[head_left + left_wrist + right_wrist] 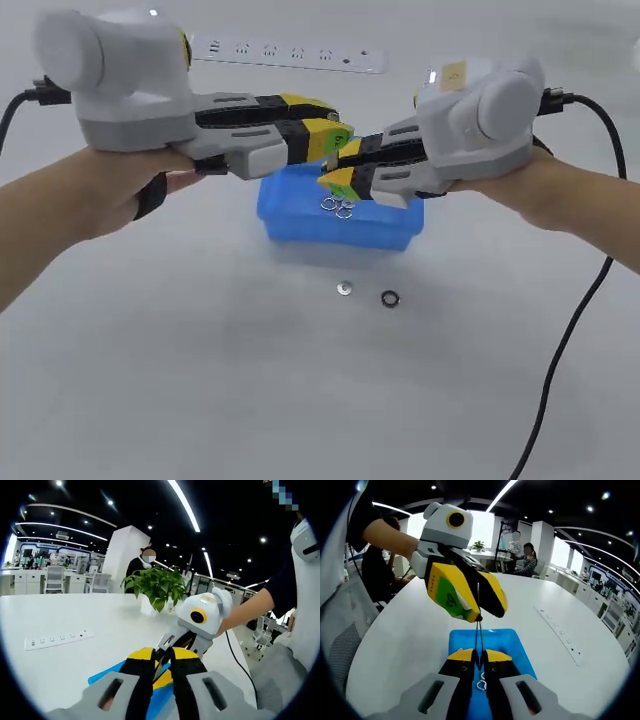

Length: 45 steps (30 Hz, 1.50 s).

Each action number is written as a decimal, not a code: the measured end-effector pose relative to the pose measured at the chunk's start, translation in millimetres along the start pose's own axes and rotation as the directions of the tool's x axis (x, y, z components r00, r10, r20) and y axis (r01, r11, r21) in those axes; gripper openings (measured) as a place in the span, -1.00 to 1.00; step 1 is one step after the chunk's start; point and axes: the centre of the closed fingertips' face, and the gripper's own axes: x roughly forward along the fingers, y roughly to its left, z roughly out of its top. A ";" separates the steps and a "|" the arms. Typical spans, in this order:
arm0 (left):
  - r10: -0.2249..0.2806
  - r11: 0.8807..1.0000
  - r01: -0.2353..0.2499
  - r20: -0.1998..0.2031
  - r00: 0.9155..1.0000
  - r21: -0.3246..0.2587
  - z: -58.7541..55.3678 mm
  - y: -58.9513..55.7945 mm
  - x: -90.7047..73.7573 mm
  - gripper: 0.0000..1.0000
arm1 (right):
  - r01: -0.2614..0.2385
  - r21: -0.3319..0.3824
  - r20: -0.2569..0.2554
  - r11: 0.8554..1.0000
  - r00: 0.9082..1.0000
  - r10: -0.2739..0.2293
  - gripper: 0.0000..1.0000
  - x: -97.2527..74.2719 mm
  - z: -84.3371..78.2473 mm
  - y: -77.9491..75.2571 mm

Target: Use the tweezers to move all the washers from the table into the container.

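Observation:
Thin metal tweezers (pixel 479 635) run between the two grippers above the blue container (pixel 300 220). My right gripper (pixel 335 185) comes in from the right and is shut on the tweezers' lower part (pixel 479 659). From the left, my left gripper (pixel 335 135) meets it tip to tip and is shut on their upper end (pixel 477 614). Several washers (pixel 338 207) lie inside the container. On the table in front of it lie a silver washer (pixel 345 288) and a dark washer (pixel 390 298). In the left gripper view the left gripper's (pixel 160 661) jaws stand close together.
A white power strip (pixel 290 52) lies at the far side of the white table (pixel 200 380). The right gripper's black cable (pixel 575 330) trails down the right side. A potted plant (pixel 156 587) stands on the table beyond, and people sit in the background.

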 end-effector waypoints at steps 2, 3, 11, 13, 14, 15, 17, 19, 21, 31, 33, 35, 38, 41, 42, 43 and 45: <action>-0.014 1.000 0.014 0.011 1.000 0.020 2.8 -3.5 -0.1 -0.78 | -0.001 -0.001 0.006 1.000 1.000 0.001 -0.84 -1.1 2.0 -0.6; -0.024 1.000 0.024 0.015 1.000 0.016 3.8 -5.9 0.1 -0.78 | -0.002 -0.001 0.010 1.000 1.000 0.002 -0.84 -1.5 3.0 -0.7; 0.006 0.980 0.000 -0.032 0.999 0.200 7.1 -12.2 2.5 -0.91 | -0.009 -0.013 0.002 1.000 1.000 0.009 -0.81 -4.8 1.0 0.7; -0.014 0.981 0.021 -0.034 0.999 0.195 7.1 -19.5 4.1 -0.91 | -0.006 -0.016 0.002 1.000 1.000 0.006 -0.80 -5.2 0.9 0.4; -0.014 0.976 0.022 -0.040 0.999 0.215 6.6 -18.1 3.4 -0.91 | -0.008 -0.018 -0.001 1.000 1.000 0.008 -0.80 -5.1 0.7 1.0; -0.015 0.974 0.024 -0.044 0.999 0.223 6.4 -19.1 3.7 -0.92 | -0.010 -0.022 -0.004 1.000 1.000 0.010 -0.80 -4.8 0.6 1.8; -0.020 0.968 0.032 -0.052 0.998 0.249 5.2 -18.0 3.2 -0.92 | -0.012 -0.035 -0.011 0.999 1.000 0.012 -0.79 -4.0 0.7 3.3; -0.025 0.964 0.039 -0.059 0.998 0.262 4.7 -19.0 4.0 -0.92 | -0.011 -0.040 -0.017 0.999 1.000 0.010 -0.77 -3.7 0.4 3.5; -0.024 0.961 0.041 -0.065 0.998 0.272 4.9 -20.8 5.3 -0.92 | -0.010 -0.042 -0.023 0.999 1.000 0.009 -0.76 -3.8 0.0 3.9; -0.022 0.942 0.052 -0.094 0.995 0.331 8.5 -23.4 10.2 -0.92 | 0.030 -0.015 -0.033 0.999 0.999 -0.031 -0.59 -13.8 3.5 -4.3; -0.020 0.940 0.051 -0.093 0.995 0.337 9.3 -21.7 9.5 -0.92 | 0.030 -0.013 -0.037 0.999 0.999 -0.031 -0.55 -16.5 2.5 -3.0; -0.023 0.939 0.054 -0.092 0.995 0.340 9.3 -16.5 7.5 -0.92 | 0.028 -0.011 -0.044 1.000 0.999 -0.028 -0.51 -19.9 0.4 -0.3; -0.029 0.936 0.059 -0.093 0.995 0.346 10.2 -15.9 4.6 -0.92 | 0.020 0.004 -0.048 1.000 0.999 -0.020 -0.42 -25.6 -2.0 3.2; -0.032 0.933 0.063 -0.094 0.995 0.355 11.2 -17.6 1.0 -0.92 | 0.007 0.032 -0.040 0.999 0.999 -0.005 -0.35 -31.6 -2.5 7.7; -0.031 0.931 0.064 -0.096 0.995 0.360 11.3 -21.1 0.3 -0.92 | 0.000 0.047 -0.029 0.999 1.000 0.001 -0.33 -34.3 -1.5 10.2; -0.030 0.930 0.064 -0.097 0.995 0.362 11.4 -21.5 -0.2 -0.92 | -0.001 0.055 -0.022 0.998 1.000 0.002 -0.29 -36.3 -0.9 11.5; -0.034 0.927 0.068 -0.098 0.995 0.369 12.0 -23.9 -3.2 -0.92 | -0.002 0.067 -0.010 0.998 1.000 0.003 -0.17 -40.2 0.3 14.6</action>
